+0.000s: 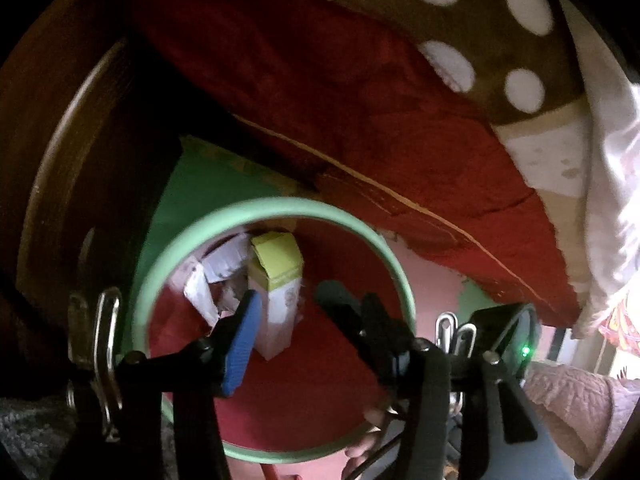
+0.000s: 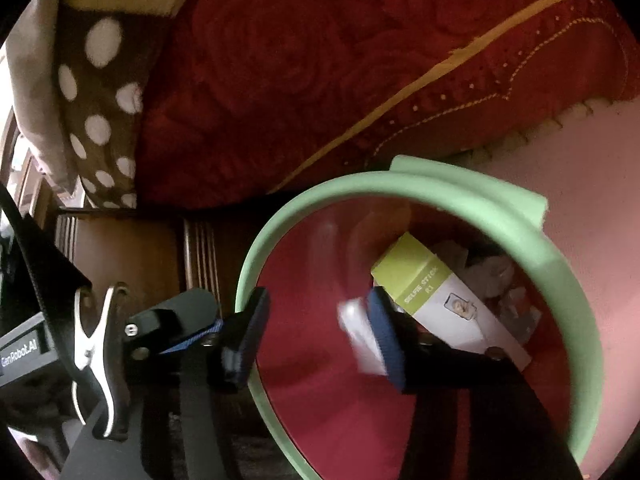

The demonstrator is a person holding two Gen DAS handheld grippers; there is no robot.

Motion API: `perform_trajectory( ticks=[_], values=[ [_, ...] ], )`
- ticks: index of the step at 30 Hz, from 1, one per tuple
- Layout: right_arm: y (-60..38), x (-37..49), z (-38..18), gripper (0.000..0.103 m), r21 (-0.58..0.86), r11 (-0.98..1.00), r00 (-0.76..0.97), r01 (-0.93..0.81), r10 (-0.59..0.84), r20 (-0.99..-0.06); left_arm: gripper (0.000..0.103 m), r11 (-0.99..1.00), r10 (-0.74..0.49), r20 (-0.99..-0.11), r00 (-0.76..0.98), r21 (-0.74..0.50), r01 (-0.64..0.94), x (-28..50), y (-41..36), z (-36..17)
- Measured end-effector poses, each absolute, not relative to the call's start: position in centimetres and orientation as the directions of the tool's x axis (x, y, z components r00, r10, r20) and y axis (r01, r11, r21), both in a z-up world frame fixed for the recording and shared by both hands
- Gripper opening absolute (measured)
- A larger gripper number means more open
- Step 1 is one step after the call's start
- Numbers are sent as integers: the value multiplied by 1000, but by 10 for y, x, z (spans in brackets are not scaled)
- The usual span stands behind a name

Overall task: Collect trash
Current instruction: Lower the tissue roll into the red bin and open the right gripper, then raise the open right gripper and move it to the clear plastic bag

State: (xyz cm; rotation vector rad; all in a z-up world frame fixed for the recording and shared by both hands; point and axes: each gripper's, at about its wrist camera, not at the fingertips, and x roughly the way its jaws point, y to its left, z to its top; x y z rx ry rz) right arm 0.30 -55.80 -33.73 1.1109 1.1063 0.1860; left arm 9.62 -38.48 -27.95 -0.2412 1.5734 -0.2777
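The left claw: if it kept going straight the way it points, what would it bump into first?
Probably the yellow-and-white box standing inside the green-rimmed bin; the left claw points down into it, though depth is unclear.

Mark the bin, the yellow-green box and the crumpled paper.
bin [image 2: 472, 194], right wrist view, on the far green rim.
yellow-green box [image 2: 412, 270], right wrist view, on its yellow-green end.
crumpled paper [image 1: 202, 298], left wrist view, on the white sheet left of the box.
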Motion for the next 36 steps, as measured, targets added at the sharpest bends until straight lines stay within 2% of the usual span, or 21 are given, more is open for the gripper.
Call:
perform_trajectory(
  ticks=[9,15,18,24,28,36],
  values=[
    [-573,-14,-328,60,849,397,529,349,664,-528,58,901,-428,-903,33,-424,93,80,-388,-246],
    [-586,-33,-290,60,886,361,601,290,651,-462,58,859,-493,-863,106,-464,215,61,-398,-207],
    [-590,-39,-270,60,887,374,618,271,638,-459,58,839,-525,-841,130,-487,243,53,-398,-188],
    [-589,-48,-229,60,899,392,654,197,631,-418,58,810,-558,-808,188,-481,335,32,-397,-143],
    [-582,-49,-198,61,896,426,668,124,632,-393,58,809,-550,-793,264,-427,404,13,-393,-106],
    [-553,-58,-124,61,870,489,678,-69,663,-319,58,783,-602,-692,398,-415,463,-21,-348,-38]
  ],
)
